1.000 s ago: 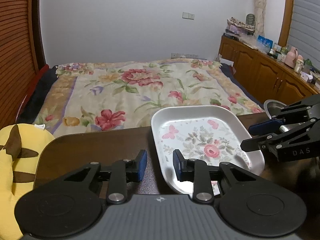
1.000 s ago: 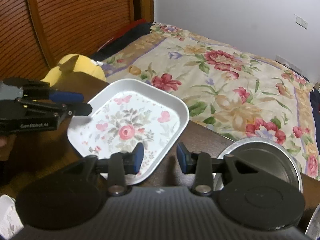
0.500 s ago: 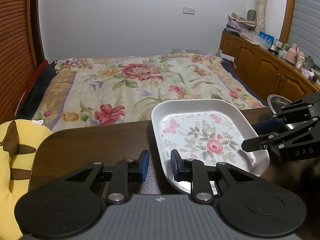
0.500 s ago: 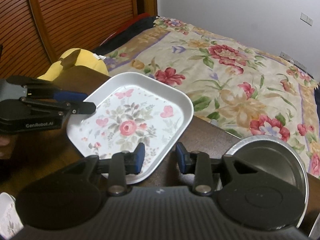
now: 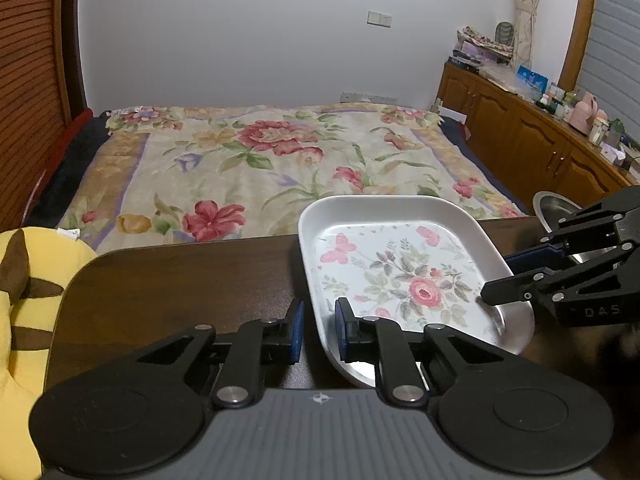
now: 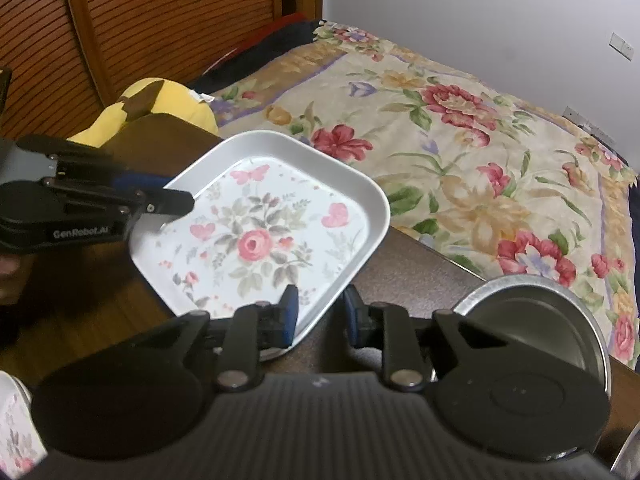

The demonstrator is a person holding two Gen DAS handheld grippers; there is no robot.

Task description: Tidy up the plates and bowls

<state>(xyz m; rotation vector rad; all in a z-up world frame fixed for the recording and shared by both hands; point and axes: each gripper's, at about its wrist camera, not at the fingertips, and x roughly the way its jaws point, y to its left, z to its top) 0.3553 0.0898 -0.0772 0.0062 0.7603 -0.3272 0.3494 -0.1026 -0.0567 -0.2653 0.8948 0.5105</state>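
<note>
Our left gripper (image 5: 319, 330) has its jaws narrow and closing, with the near left rim of the tray (image 5: 384, 216) standing between the blue pads; a small gap shows on each side of the rim, so the pads do not press on it. Our right gripper (image 6: 320, 314) does the same on the opposite rim: its jaws are narrow and closing, one pad over the tray's inside, the other outside the wall, and we see no firm contact there either.

The tray is white, square with rounded corners, and printed with a pink rose, leaves and butterflies. It sits on the dark brown table (image 5: 180, 280), close to the table's far edge, between the two grippers. In the left wrist view the right gripper reaches in from the right over the tray's edge; in the right wrist view the left gripper comes in from the left.

Just beside the right gripper, on the table, stands a round metal bowl (image 6: 532, 320). At the bottom left corner of the right wrist view we see part of another flowered dish (image 6: 14, 432).

Beyond the table lies a bed with a flowered blanket (image 5: 260, 160). A yellow and brown plush cushion (image 5: 20, 288) sits by the table's left end.
</note>
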